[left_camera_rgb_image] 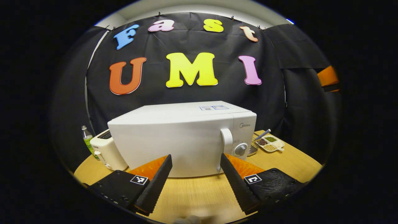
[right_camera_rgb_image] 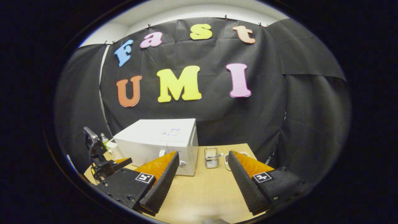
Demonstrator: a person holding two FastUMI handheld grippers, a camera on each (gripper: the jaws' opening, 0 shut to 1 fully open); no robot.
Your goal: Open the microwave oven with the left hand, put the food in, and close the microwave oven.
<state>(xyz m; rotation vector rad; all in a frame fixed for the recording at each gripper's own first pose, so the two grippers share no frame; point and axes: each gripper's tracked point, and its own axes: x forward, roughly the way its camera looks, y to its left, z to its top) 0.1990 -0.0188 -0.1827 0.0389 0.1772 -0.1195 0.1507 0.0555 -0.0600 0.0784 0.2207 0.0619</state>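
Note:
The white microwave (left_camera_rgb_image: pixel 174 140) stands on the wooden table (left_camera_rgb_image: pixel 199 193) with its door closed, its handle (left_camera_rgb_image: pixel 227 140) and a round knob (left_camera_rgb_image: pixel 241 150) at its right side. My left gripper (left_camera_rgb_image: pixel 196 163) is open just in front of the door, with nothing between its fingers. A white divided dish of beans and grains (left_camera_rgb_image: pixel 271 143) lies to the right of the microwave. In the right gripper view the microwave (right_camera_rgb_image: pixel 161 140) is farther off to the left. My right gripper (right_camera_rgb_image: pixel 203 160) is open and empty above the table. The left gripper (right_camera_rgb_image: pixel 122 161) shows at the left.
A white toaster (left_camera_rgb_image: pixel 107 152) and a small bottle (left_camera_rgb_image: pixel 87 138) stand left of the microwave. A metal wire basket (right_camera_rgb_image: pixel 211 157) sits between the microwave and the dish, a spoon (left_camera_rgb_image: pixel 262 134) resting there. An orange and black object (left_camera_rgb_image: pixel 328 77) shows at the far right.

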